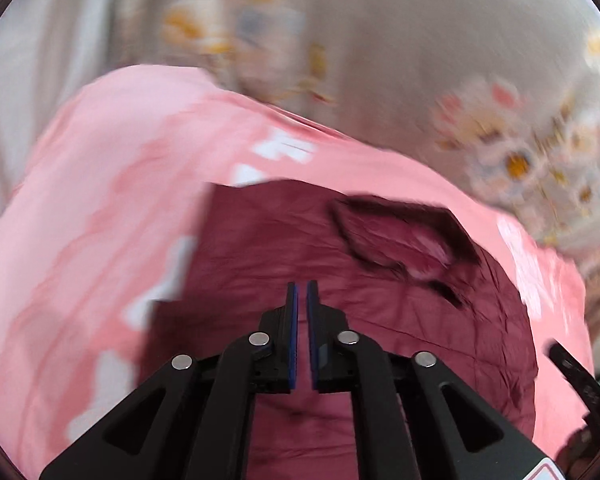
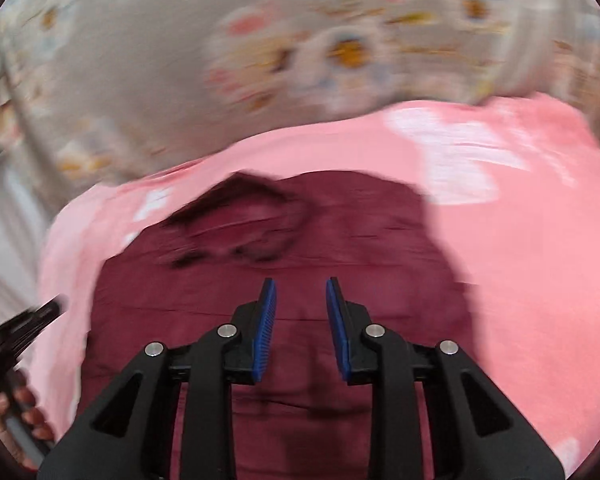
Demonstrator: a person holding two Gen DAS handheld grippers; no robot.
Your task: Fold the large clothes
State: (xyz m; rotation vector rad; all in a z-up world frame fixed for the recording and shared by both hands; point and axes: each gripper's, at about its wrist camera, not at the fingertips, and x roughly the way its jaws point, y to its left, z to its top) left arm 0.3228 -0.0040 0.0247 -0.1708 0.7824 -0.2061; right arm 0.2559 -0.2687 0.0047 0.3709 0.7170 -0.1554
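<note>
A dark maroon garment [image 1: 380, 308] lies folded flat on a pink cloth [image 1: 92, 208], its collar opening [image 1: 404, 236] toward the far side. My left gripper [image 1: 302, 292] hovers over the maroon garment with its jaws nearly closed and nothing between them. In the right wrist view the same maroon garment [image 2: 300, 264] lies on the pink cloth [image 2: 532, 280], collar [image 2: 244, 216] to the upper left. My right gripper [image 2: 301, 292] is open and empty above the garment's middle. Both views are motion-blurred.
A grey floral bedsheet [image 1: 380, 40] lies beyond the pink cloth, also in the right wrist view [image 2: 140, 60]. The other gripper shows at the right edge of the left view [image 1: 580, 380]. The left gripper and the hand holding it [image 2: 16, 360] show at left of the right view.
</note>
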